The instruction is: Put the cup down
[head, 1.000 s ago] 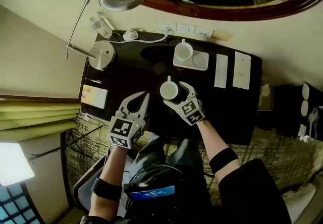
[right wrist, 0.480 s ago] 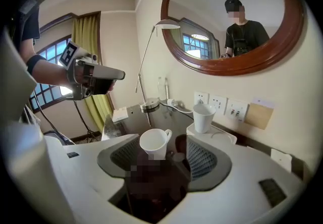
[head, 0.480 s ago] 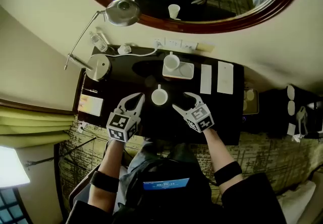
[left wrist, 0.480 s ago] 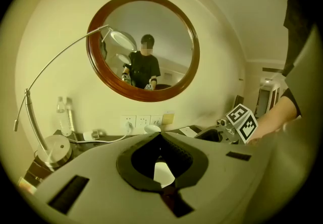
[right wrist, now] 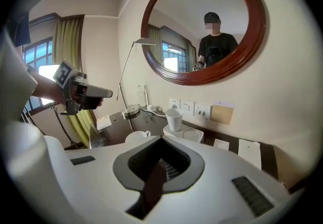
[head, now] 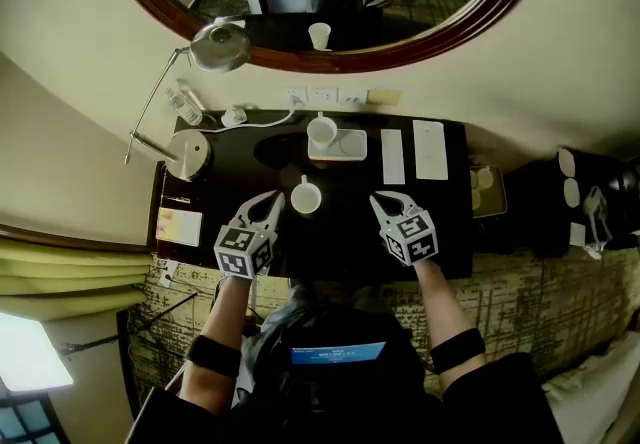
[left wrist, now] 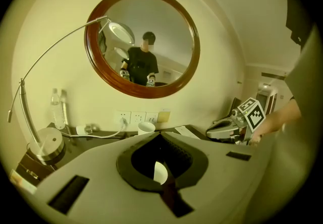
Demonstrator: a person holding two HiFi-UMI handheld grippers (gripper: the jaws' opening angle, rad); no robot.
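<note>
Dark desk (head: 350,232) under an oval mirror (head: 480,17), lamp (head: 220,47) at left, tray (head: 354,145) w/ a 2nd cup (head: 321,130) at the back. Task cup (head: 306,198) stands upright on bare desk btwn the two grippers, handle toward the tray, nothing touching it. Right gripper (head: 385,202): jaws together, empty, off to the cup's right. Left gripper (head: 272,200): clenched, empty too, tips just beside the cup. Judgement: put-down looks done. To finish clean, draw both grippers back toward the body, esp. the left, w/o sweeping sideways, so no tip clips rim or handle.
</note>
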